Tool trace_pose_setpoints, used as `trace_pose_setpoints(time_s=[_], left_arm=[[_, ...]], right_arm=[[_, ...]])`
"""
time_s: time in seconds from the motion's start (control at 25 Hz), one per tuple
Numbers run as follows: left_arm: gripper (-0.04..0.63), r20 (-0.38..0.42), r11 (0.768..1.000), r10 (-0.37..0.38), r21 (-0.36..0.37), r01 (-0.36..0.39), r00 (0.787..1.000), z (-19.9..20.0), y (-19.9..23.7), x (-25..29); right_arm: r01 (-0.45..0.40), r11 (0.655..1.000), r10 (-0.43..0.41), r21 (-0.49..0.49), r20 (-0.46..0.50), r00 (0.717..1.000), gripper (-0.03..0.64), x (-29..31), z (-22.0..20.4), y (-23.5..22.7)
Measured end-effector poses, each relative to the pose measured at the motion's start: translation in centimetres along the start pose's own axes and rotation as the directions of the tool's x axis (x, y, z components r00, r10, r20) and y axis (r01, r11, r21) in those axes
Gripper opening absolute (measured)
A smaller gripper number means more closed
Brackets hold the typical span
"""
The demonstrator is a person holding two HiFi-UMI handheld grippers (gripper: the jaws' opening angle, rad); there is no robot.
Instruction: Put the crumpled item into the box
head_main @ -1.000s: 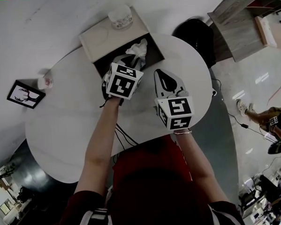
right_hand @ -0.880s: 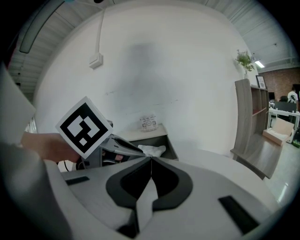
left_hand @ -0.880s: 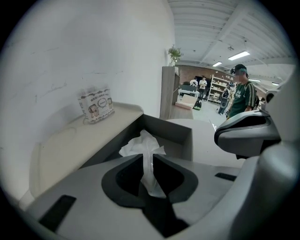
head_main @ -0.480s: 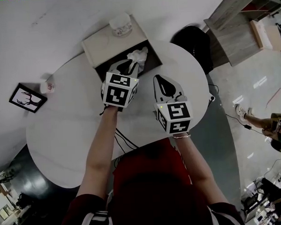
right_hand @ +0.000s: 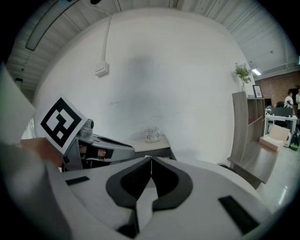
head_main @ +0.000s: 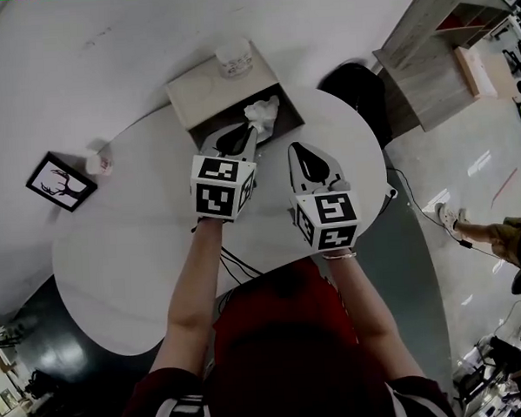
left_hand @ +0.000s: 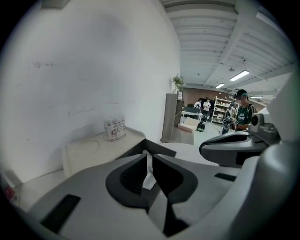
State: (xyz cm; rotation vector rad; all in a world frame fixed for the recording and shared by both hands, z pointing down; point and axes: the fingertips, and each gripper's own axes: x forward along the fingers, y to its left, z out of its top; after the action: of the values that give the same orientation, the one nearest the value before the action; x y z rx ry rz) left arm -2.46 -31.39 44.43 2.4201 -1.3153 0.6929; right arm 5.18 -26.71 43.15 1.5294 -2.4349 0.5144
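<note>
A crumpled white item [head_main: 262,112] hangs over the dark opening of the beige box [head_main: 204,88] at the far edge of the round white table [head_main: 123,254]. My left gripper [head_main: 254,128] is shut on it; a strip of the crumpled white item [left_hand: 147,169] shows pinched between its jaws. The left gripper [left_hand: 148,157] points toward the box [left_hand: 89,149]. My right gripper [head_main: 294,147] hovers just right of the left one, above the table near the box corner. The right gripper [right_hand: 151,159] is shut, tips touching, with nothing held.
A small clear jar [head_main: 235,56] stands on the box's closed half. A framed deer picture [head_main: 60,181] and a small cup [head_main: 101,161] sit at the table's left. A cable [head_main: 233,266] trails off the near edge. A black seat [head_main: 358,76] and wooden shelving [head_main: 435,55] stand right.
The left gripper has drawn back a little toward me, still holding the crumpled item at the box opening. The right gripper has barely moved. The head view has shifted slightly.
</note>
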Motion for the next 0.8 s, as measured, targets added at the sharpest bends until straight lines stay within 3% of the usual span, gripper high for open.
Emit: trace_pose_setpoints(time_s=[0.8], left_arm=[[0.035, 0.182, 0.999, 0.043, -0.04, -0.037, 0.982, -0.8, -1.2, -11.9]], right_arm=[[-0.006, 0.997, 0.013, -0.071, 0.1, 0.995, 0.015, -5.7, 2.5, 6.9]])
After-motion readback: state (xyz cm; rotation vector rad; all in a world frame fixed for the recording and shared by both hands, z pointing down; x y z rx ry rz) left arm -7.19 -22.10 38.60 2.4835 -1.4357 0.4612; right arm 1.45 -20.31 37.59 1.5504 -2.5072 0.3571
